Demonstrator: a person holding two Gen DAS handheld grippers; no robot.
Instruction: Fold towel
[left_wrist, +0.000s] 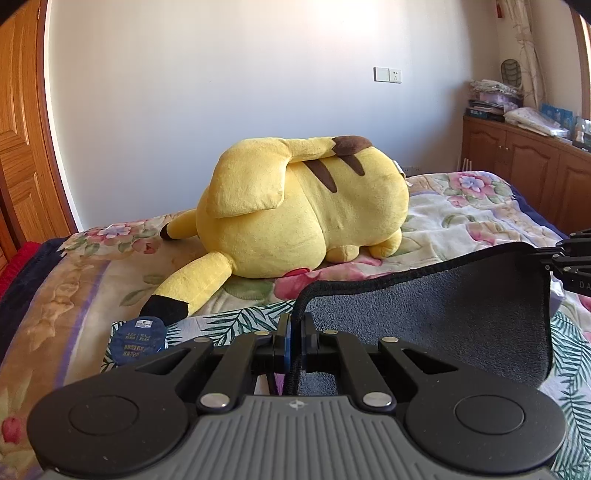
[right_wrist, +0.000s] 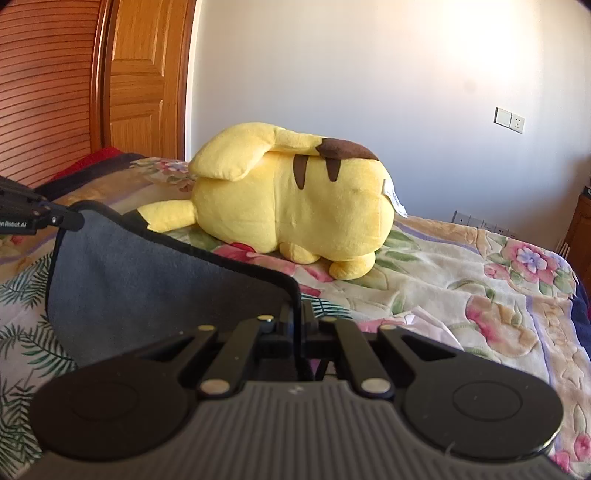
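Note:
A dark grey towel (left_wrist: 436, 317) with a black stitched edge hangs lifted above the bed, stretched between both grippers. My left gripper (left_wrist: 295, 325) is shut on one top corner of it. My right gripper (right_wrist: 298, 314) is shut on the other top corner, and the towel (right_wrist: 140, 288) hangs to its left. In the left wrist view the right gripper (left_wrist: 554, 258) shows at the towel's far right corner. In the right wrist view the left gripper (right_wrist: 70, 218) shows at the far left corner.
A big yellow plush toy (left_wrist: 303, 206) lies on the floral bedspread (left_wrist: 461, 221) just behind the towel. A leaf-print cloth (left_wrist: 236, 321) lies under the towel, with a round blue packet (left_wrist: 142, 336) at its left. A wooden cabinet (left_wrist: 528, 166) stands at the right, a wooden door (right_wrist: 144, 81) at the left.

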